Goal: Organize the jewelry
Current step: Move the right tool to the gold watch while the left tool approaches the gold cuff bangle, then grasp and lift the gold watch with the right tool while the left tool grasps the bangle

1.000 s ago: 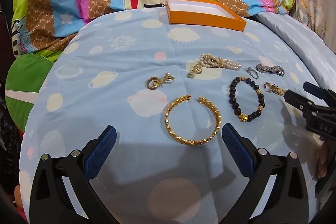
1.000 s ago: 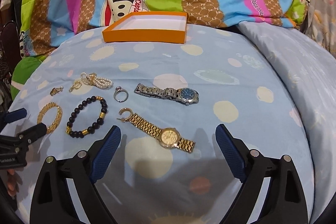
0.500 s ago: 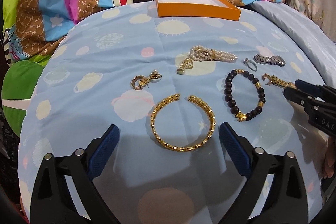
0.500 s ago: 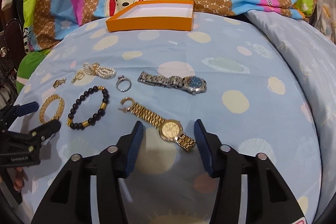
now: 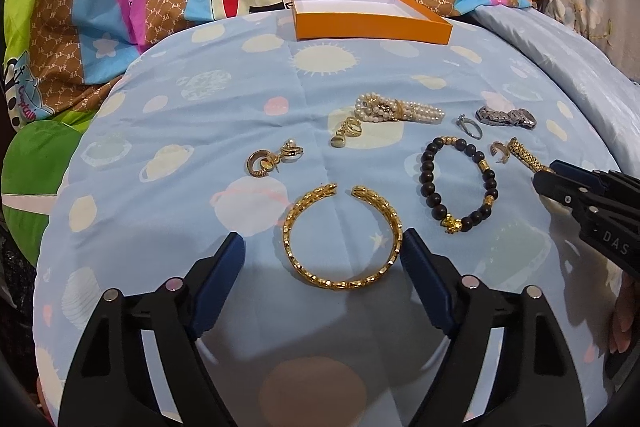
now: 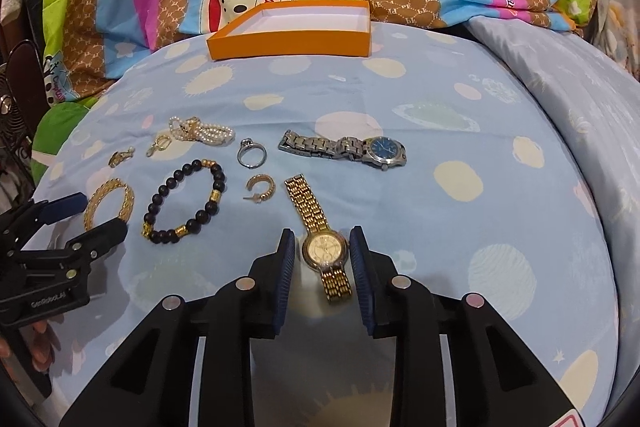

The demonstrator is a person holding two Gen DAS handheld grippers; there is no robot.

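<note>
Gripping gold watch [image 6: 325, 251] case, right fingers [image 6: 286, 259]; left fingers [image 5: 224, 267] wide, bangle [image 5: 342, 237] between.

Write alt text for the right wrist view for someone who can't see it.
The right gripper brackets the round face of a gold link-band watch on a pale blue spotted bedsheet, jaws nearly closed. Beyond lie a silver blue-dial watch, a black bead bracelet and an open orange box.
</note>
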